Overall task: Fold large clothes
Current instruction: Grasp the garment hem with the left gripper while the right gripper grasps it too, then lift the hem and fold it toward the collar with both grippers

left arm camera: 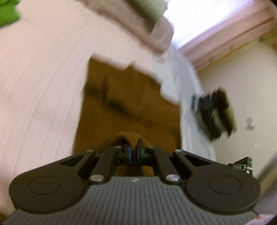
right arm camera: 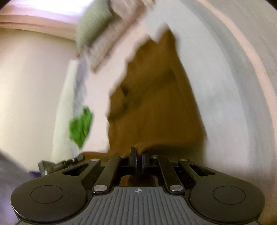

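Observation:
A brown garment (left arm camera: 124,107) hangs stretched out ahead of both grippers over a pale pink bed sheet (left arm camera: 39,83). My left gripper (left arm camera: 134,150) is shut on a ribbed edge of the brown garment, which bunches just above its fingertips. In the right wrist view the same brown garment (right arm camera: 155,107) spreads ahead, and my right gripper (right arm camera: 138,157) is shut on another fold of its edge. Both views are blurred by motion. The part of the cloth behind each gripper body is hidden.
A green cloth (right arm camera: 80,124) lies at the bed's side, also seen as a green cloth (left arm camera: 7,12) at the top left. An olive and beige pillow pile (left arm camera: 147,19) sits at the far end. A blurred black object (left arm camera: 214,112) shows by the cream wall (left arm camera: 242,83).

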### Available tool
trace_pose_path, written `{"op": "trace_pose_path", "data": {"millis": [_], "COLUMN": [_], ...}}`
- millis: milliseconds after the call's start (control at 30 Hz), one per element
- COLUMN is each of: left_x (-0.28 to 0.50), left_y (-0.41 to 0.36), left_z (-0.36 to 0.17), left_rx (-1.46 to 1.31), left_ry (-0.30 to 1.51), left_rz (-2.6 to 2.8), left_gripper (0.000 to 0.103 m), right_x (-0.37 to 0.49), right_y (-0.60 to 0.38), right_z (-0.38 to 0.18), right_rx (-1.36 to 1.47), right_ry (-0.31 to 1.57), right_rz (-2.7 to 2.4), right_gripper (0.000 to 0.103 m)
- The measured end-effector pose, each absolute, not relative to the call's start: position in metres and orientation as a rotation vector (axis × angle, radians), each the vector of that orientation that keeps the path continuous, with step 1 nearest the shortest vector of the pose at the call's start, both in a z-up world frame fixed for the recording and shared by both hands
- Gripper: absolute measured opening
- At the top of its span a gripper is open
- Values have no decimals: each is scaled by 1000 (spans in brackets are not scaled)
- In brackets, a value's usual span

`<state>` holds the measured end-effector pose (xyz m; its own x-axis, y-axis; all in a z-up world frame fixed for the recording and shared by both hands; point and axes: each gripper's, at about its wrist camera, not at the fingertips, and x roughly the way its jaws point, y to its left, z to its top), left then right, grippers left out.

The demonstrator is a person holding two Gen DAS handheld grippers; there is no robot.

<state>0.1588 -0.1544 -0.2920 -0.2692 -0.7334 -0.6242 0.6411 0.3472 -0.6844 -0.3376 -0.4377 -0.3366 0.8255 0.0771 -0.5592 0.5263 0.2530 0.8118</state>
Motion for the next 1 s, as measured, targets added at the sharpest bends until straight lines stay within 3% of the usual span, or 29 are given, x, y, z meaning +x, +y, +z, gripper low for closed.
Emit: {"op": "trace_pose_path", "data": {"millis": [233,300,333,367,500,700,1000], "left_x": [239,255,266,273,285,261,211], "left_y": [-298,-333,-346,-353,-361,-364,-417], "left_z": [-322,-343,-352,-359,-370,-376,-390], "left_rx": [-197,-184,-182,-181,-90,133,479], "left_ry": [1281,1296,1314,1327,1304,1251,996], "left_rz": [-1260,-1184,-1149,-1126,-1101,-1221,-1365], "left_gripper": [7,26,31,37,37,37,35], "right_x": [-253,-224,-219,-216,-224,-228,-177], "right_y": [-568,-603,-615,-625,-628,-610,-620], "right_z": [-321,-341,-351,-360,-368,-366,-381], "right_rx": [1310,1334,1347,1368,1314,989,769], "right_ry": [399,417,431,441,391,581,662], "right_rz": [-448,-526,-588,-663,-739,-724,-712], "right_gripper": [2,14,39,51,51,51,51]}}
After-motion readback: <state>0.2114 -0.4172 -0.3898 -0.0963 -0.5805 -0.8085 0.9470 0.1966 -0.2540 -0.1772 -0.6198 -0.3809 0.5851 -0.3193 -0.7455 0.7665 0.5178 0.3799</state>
